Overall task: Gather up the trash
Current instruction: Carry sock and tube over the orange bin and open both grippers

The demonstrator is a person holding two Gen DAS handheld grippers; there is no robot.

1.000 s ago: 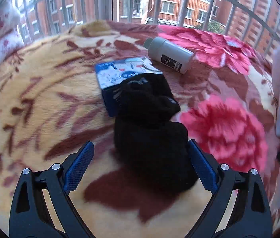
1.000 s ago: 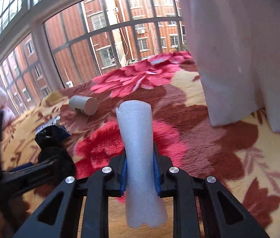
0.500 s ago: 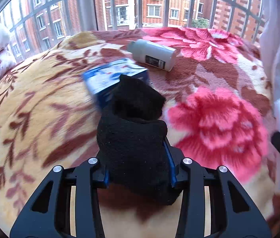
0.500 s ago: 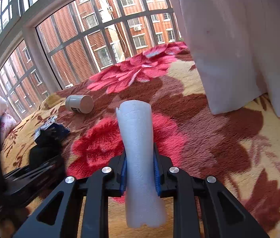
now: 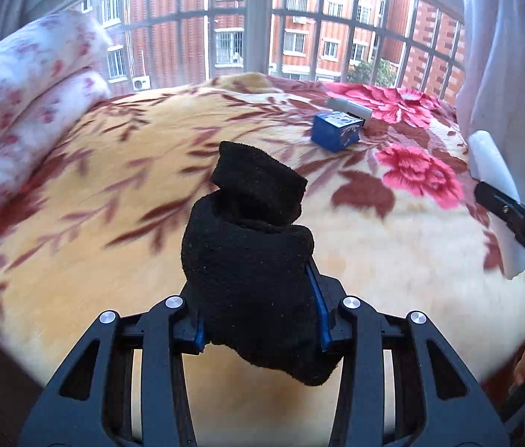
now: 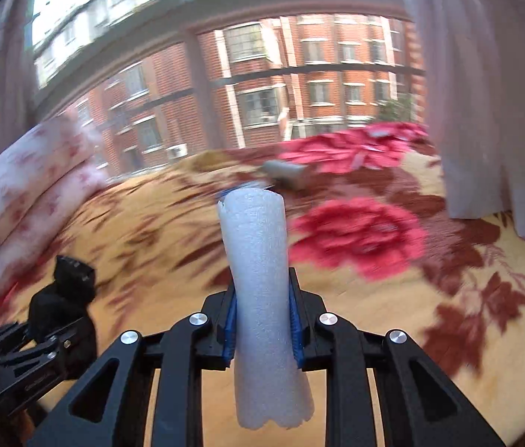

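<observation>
A bed under a floral blanket [image 5: 121, 201] fills the left wrist view, barred window behind; the left gripper [image 5: 258, 316] is clamped on a black sock [image 5: 251, 260], with a blue carton [image 5: 335, 131] well beyond the sock. In the right wrist view, the right gripper [image 6: 262, 326] is clamped on a white foam roll [image 6: 262, 298] above that blanket.

Wide bare stretch of floral blanket [image 5: 121, 223] left of the blue box [image 5: 335, 131]. Folded quilts [image 5: 20, 111] stacked far left of that box, grey bottle [image 5: 350, 106] touching behind it, curtain [image 5: 504, 56] hanging to its right.
</observation>
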